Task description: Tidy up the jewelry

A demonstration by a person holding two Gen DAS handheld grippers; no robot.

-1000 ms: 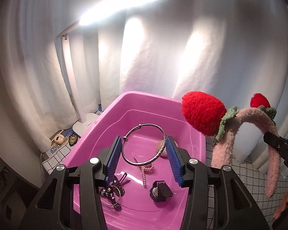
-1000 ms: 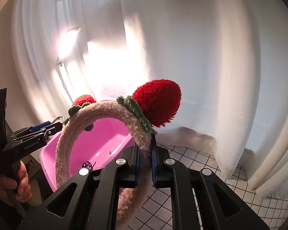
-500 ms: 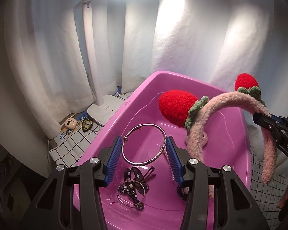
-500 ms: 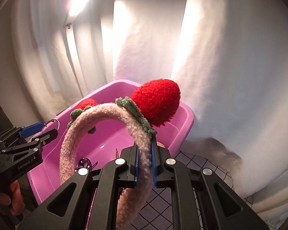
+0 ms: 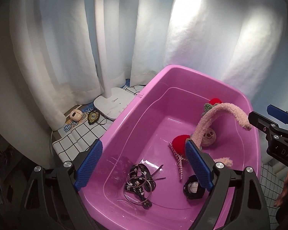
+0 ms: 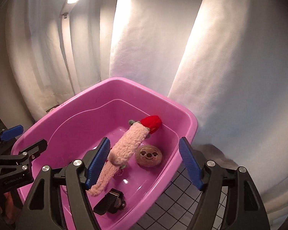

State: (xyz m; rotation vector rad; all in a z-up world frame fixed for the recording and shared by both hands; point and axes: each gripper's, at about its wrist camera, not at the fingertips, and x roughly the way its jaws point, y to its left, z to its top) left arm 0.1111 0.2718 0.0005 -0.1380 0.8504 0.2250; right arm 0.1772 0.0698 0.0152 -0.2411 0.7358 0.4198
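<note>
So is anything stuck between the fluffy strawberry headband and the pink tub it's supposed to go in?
No. The headband is already inside the pink tub, over the smiley-face charm and a pearl clip. The right gripper is opening, its pads clear of the band, and nothing visible blocks it.

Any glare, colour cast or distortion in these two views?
Left wrist: lamp blows out at the top edge, cool bluish cast, small glare on the tub floor. Right wrist: warmer cast, bright curtain streaks. Both: fisheye bending, dark corners.
</note>
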